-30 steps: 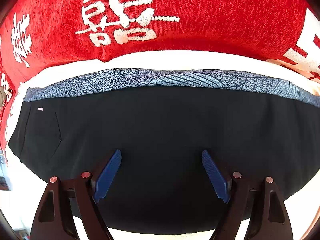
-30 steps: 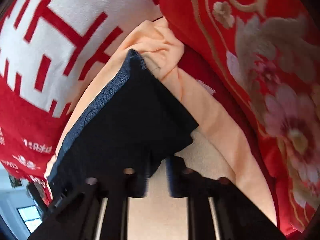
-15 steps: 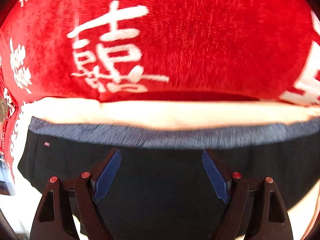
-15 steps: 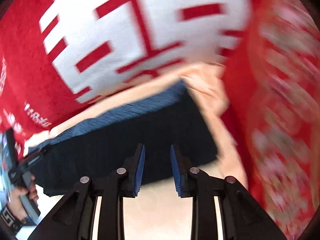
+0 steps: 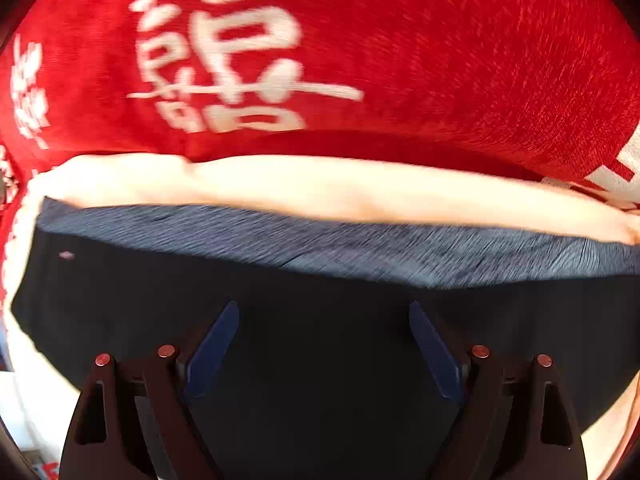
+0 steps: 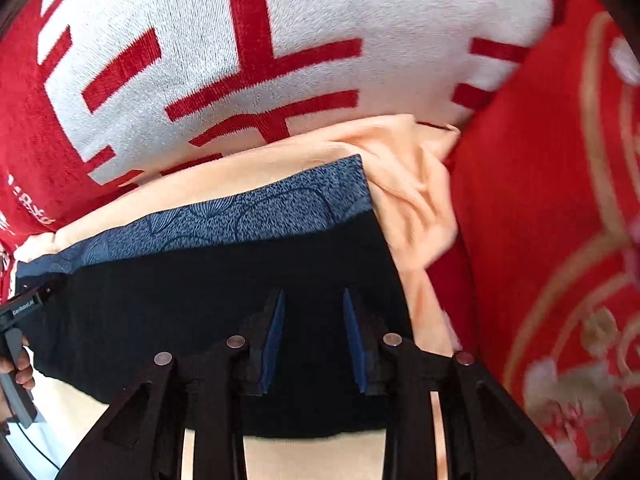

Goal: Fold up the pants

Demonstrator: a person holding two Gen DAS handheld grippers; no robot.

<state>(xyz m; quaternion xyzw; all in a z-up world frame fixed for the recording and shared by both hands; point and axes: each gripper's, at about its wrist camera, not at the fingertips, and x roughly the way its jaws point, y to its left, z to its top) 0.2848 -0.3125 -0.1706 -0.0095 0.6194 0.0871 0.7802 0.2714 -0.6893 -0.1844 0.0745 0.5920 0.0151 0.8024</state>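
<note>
pants [image 6: 224, 320] soft, limp, light; grip patterned waistband [image 6: 256, 216] corners. left gripper [image 5: 324, 344] and right gripper [image 6: 312, 340] both opening, empty.

The black pants [image 5: 320, 320] lie folded on a peach sheet [image 5: 320, 188], their grey-blue patterned waistband [image 5: 360, 248] along the far edge. The left gripper [image 5: 324, 344] hangs above them, blue fingers [image 5: 212, 344] opening wide, nothing between. A red blanket [image 5: 440, 60] with white characters lies beyond.

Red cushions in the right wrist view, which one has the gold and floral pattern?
The red cushion right of the pants; the other bears white lettering.
</note>
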